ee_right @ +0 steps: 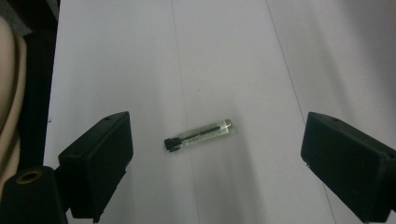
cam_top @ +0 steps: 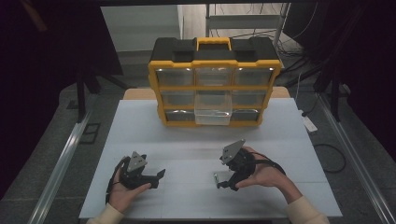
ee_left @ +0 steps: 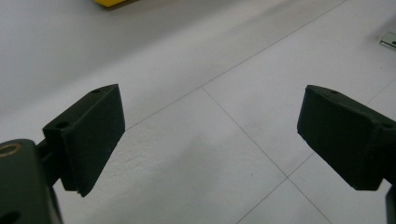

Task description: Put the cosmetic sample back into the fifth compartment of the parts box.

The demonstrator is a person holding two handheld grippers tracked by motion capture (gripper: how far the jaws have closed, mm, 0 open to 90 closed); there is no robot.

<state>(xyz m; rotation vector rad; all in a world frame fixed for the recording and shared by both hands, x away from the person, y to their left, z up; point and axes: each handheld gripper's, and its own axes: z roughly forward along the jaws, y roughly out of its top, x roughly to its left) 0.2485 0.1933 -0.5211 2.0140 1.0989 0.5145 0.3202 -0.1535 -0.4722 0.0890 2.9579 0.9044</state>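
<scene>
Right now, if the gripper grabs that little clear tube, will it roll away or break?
The tube looks round and lies flat on the table, so a nudge would probably roll it. It looks small and see-through, so likely light and maybe fragile. The right gripper is open around it, so a gentle squeeze seems safest.

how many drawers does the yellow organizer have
9, in three rows of three in the organizer at the table's far edge; the bottom middle drawer is pulled out.
</scene>
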